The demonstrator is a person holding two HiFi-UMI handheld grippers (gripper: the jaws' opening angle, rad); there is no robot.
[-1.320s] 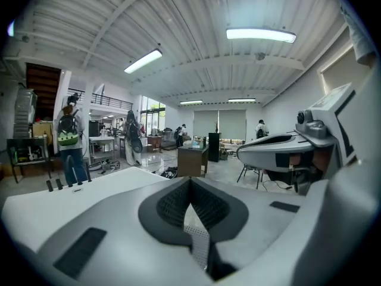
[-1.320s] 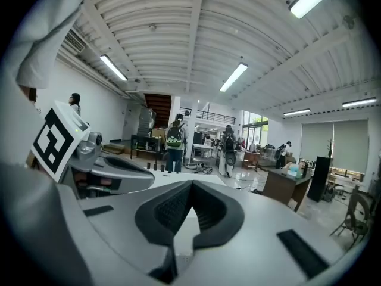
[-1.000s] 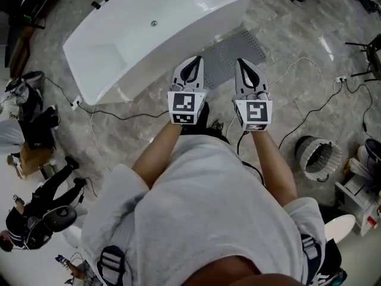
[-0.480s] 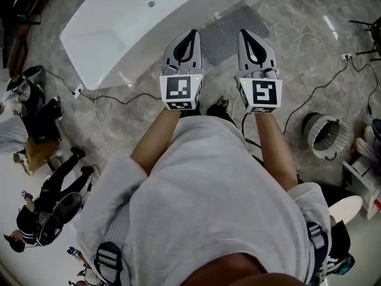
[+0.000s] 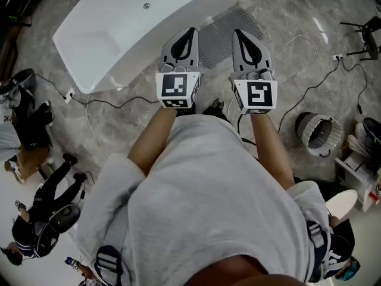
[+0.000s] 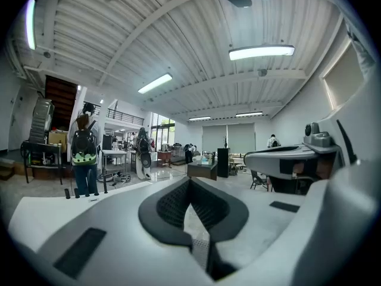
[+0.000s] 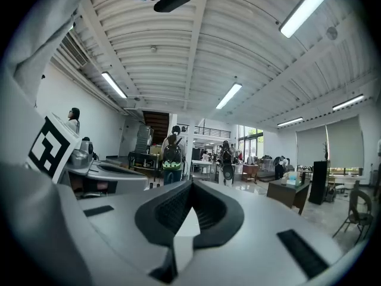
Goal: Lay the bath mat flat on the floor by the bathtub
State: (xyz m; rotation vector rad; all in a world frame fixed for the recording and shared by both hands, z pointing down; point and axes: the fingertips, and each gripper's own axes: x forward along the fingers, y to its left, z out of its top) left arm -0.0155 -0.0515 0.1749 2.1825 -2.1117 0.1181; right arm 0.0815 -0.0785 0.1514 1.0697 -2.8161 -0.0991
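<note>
**Mat down by the tub, both tongs empty**

The bath mat (image 5: 215, 39) lies on the floor (image 5: 292, 64) just beside the bathtub (image 5: 119, 34), and the part showing between the tools looks flat. The left gripper (image 5: 189, 33) and right gripper (image 5: 240, 34) hang level above it, each with its jaws pressed together on nothing. The laying looks finished. At most, the edges hidden behind the grippers need a check.

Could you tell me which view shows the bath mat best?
The head view: the mat lies on the floor beside the tub, partly behind the right claw. Both gripper views look level across the room and miss it.
</note>
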